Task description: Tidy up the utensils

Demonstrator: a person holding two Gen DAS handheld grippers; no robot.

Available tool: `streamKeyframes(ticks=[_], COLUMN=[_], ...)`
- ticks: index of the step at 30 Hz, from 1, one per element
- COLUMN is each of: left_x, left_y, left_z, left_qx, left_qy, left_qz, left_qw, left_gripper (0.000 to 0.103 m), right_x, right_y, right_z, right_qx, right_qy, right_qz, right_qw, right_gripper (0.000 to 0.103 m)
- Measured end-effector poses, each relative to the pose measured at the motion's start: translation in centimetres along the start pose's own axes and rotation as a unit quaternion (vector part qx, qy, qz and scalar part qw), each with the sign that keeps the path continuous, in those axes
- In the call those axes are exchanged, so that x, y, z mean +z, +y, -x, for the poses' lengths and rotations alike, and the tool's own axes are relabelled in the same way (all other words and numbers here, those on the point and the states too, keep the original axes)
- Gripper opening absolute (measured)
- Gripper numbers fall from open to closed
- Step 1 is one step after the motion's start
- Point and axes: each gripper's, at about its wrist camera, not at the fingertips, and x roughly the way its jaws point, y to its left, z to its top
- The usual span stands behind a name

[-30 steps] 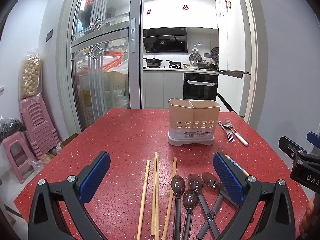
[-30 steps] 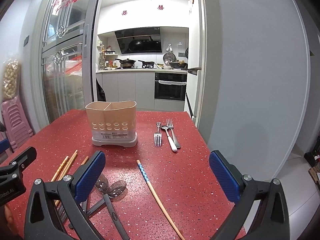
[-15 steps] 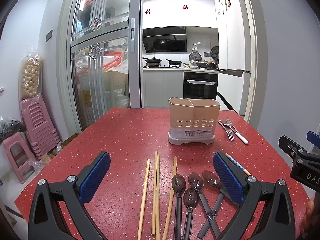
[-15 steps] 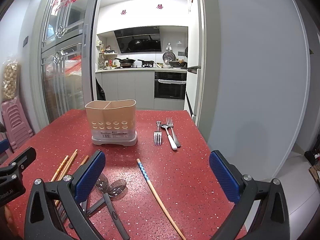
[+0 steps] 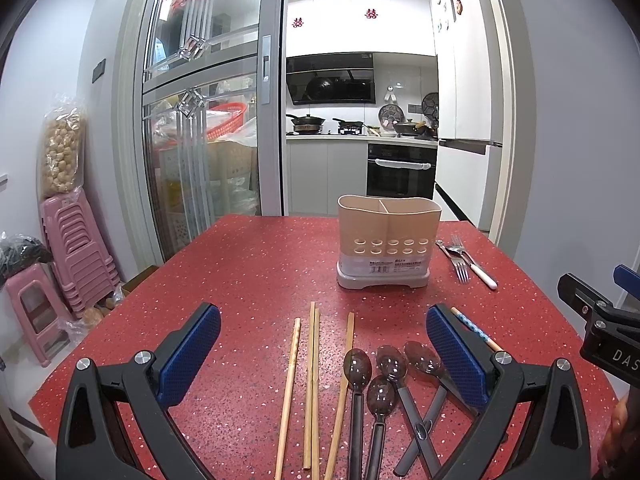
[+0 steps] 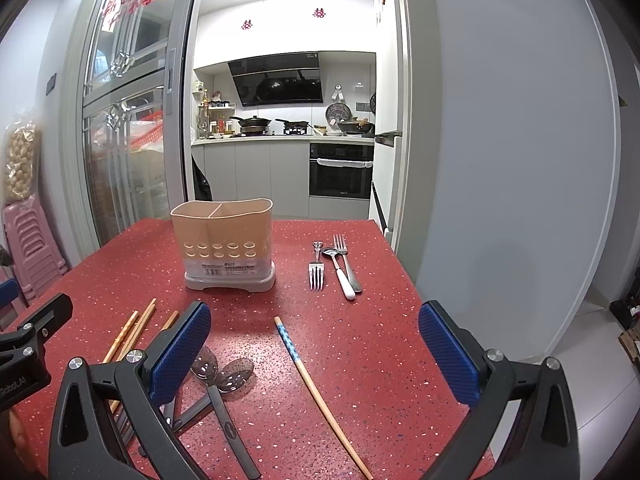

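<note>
Chopsticks (image 5: pixel 310 376) lie flat on red desk (image 5: pixel 248 280), long way pointing toward holder (image 5: pixel 386 248), well apart from it. Spoons (image 5: pixel 376 388) just beside. Left gripper (image 5: pixel 322 354) wide apart, empty. Right gripper (image 6: pixel 314 346) wide apart, empty. Pick one stick near middle, stand it in holder.

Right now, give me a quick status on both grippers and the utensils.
Left gripper open, empty. Right gripper open, empty. Utensil holder looks empty; chopsticks, spoons, forks lie on table. Nothing in the way.
</note>
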Motion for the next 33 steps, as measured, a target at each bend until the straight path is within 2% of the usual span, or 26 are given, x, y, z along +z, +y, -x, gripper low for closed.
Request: streamKeyframes(ticks=[33], left_x=[0.02], left_y=[-0.11], left_z=[0.01], left_qx=[0.000], left_qy=[0.000], left_qz=[-0.001], left_qw=[1.0000], left_gripper=[0.103], right_x=[-0.10], right_y=[-0.16], right_z=[0.19], right_qx=[0.000], right_qy=[-0.003], right_qz=[-0.003], right_qw=[1.000], right_gripper=[0.103])
